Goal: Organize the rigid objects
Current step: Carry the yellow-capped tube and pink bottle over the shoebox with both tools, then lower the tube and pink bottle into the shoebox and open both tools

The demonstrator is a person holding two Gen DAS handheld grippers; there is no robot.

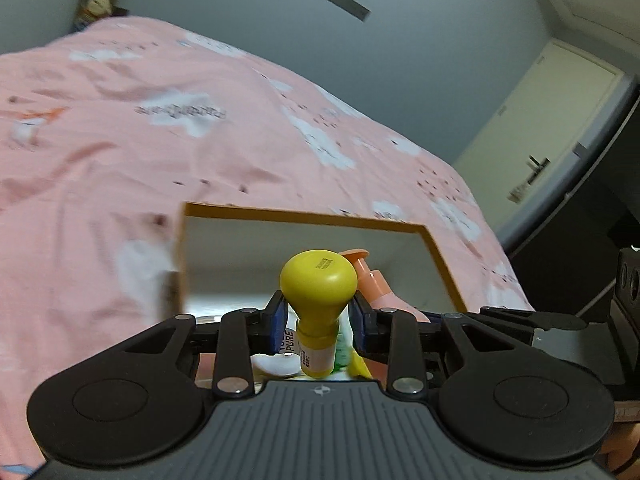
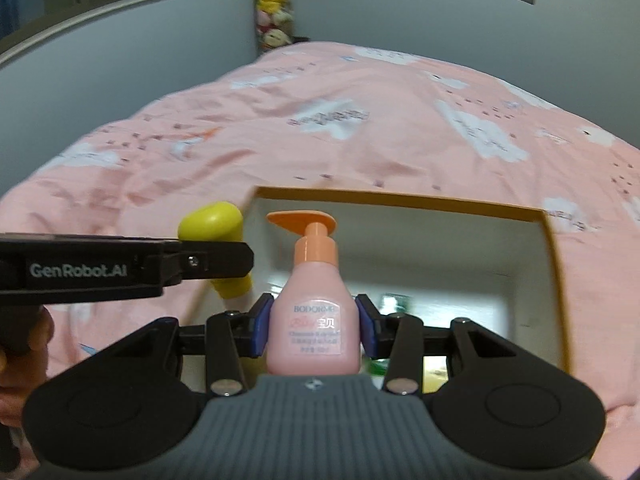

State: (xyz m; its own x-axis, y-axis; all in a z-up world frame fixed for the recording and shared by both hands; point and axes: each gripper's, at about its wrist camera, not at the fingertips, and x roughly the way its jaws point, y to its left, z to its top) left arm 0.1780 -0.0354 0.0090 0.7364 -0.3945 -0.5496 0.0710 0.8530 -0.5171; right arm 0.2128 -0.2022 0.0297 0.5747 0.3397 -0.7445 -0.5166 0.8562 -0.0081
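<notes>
Bottles both clamped: left gripper (image 1: 318, 312) on yellow one (image 1: 318, 300), right gripper (image 2: 314, 326) on pink one (image 2: 314, 320), w/ box rim (image 2: 400, 198) just beyond, open bed (image 2: 360, 128) behind.

The box (image 2: 400, 200) sits on the bed (image 2: 360, 128); the two held bottles hang over it, the bulb-capped bottle (image 1: 318, 280) left of the pump bottle (image 2: 314, 312)

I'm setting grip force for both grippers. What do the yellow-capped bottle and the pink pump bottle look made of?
Yellow-capped bottle: smooth, glossy moulded plastic, judging by the highlight on its bulbous cap. Pink pump bottle: likely semi-gloss plastic with a printed paper or film label; orange pump looks matte plastic.
</notes>
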